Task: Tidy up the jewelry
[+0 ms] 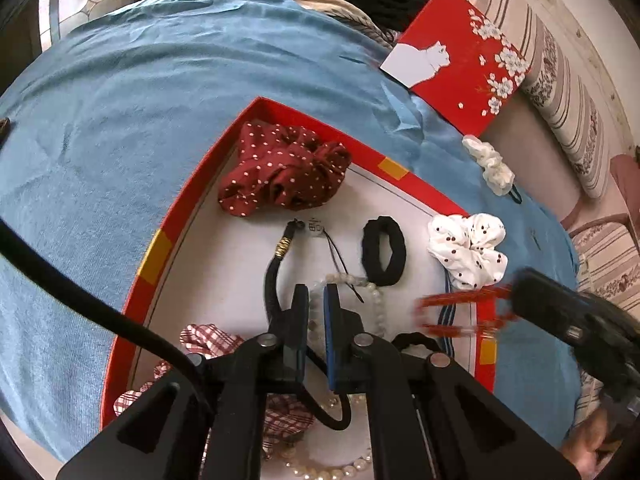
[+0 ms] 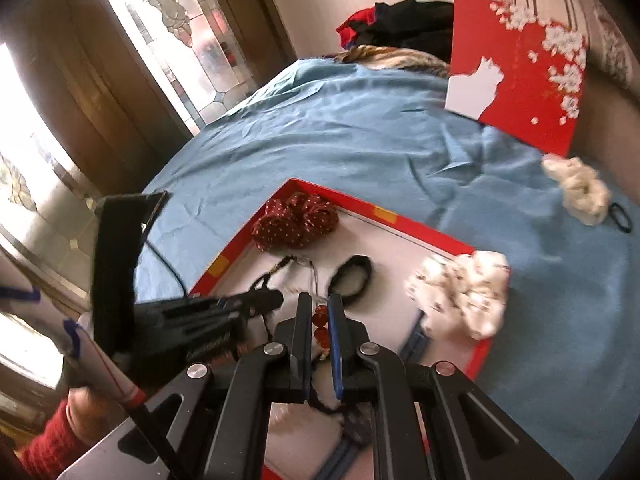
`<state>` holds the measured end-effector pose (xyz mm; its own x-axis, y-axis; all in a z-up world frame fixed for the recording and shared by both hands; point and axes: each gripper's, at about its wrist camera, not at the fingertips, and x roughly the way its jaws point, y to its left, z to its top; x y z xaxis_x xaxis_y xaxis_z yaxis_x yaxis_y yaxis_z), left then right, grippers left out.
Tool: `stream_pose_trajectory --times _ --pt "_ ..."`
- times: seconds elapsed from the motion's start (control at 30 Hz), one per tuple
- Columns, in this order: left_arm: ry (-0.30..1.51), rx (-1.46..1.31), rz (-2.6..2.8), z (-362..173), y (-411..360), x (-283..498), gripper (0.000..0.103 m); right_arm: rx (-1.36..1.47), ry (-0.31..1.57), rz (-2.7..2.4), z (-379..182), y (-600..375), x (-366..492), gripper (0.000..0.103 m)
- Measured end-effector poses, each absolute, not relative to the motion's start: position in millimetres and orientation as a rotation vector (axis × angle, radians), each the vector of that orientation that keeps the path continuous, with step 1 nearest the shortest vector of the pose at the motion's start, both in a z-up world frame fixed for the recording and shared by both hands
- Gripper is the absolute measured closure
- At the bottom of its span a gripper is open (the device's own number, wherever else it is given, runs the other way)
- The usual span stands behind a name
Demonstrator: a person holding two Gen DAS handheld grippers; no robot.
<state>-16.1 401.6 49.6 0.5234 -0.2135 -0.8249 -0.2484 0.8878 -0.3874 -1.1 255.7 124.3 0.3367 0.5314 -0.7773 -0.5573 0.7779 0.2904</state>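
A red box (image 1: pixel 256 106) with a white floor lies on blue cloth. In it are a dark red dotted scrunchie (image 1: pixel 280 172), a black hair band (image 1: pixel 383 250), a black cord bracelet (image 1: pixel 276 272), pale bead strings (image 1: pixel 352 280) and a checked scrunchie (image 1: pixel 208 340). My left gripper (image 1: pixel 318 300) hovers low over the pale beads, its jaws close together with nothing clearly between them. My right gripper (image 2: pixel 319 308) is shut on a red bead bracelet (image 2: pixel 320 322), which shows blurred in the left wrist view (image 1: pixel 460 312) over the box's right rim.
A white dotted scrunchie (image 1: pixel 468 248) lies on the box's right corner. A cream scrunchie (image 1: pixel 488 164) and a thin black elastic (image 2: pixel 622 218) lie on the blue cloth (image 1: pixel 160 80). The red lid (image 1: pixel 460 60) leans at the back by striped cushions (image 1: pixel 568 120).
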Motion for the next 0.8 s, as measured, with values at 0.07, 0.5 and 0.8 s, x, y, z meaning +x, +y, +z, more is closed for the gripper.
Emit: stream_pose_trajectory --times 0.07,0.5,0.8 --pt "1.015 -0.53 0.016 52 406 -18 0.098 -0.011 1.026 0.687 109 257 10 0.094" --pt "0.908 -0.457 0.069 94 391 -45 0.074 0.0 1.049 0.599 95 229 23 0.08" --pt "0.815 -0.385 0.186 129 373 -93 0.059 -0.062 0.945 0.617 133 191 -27 0.068"
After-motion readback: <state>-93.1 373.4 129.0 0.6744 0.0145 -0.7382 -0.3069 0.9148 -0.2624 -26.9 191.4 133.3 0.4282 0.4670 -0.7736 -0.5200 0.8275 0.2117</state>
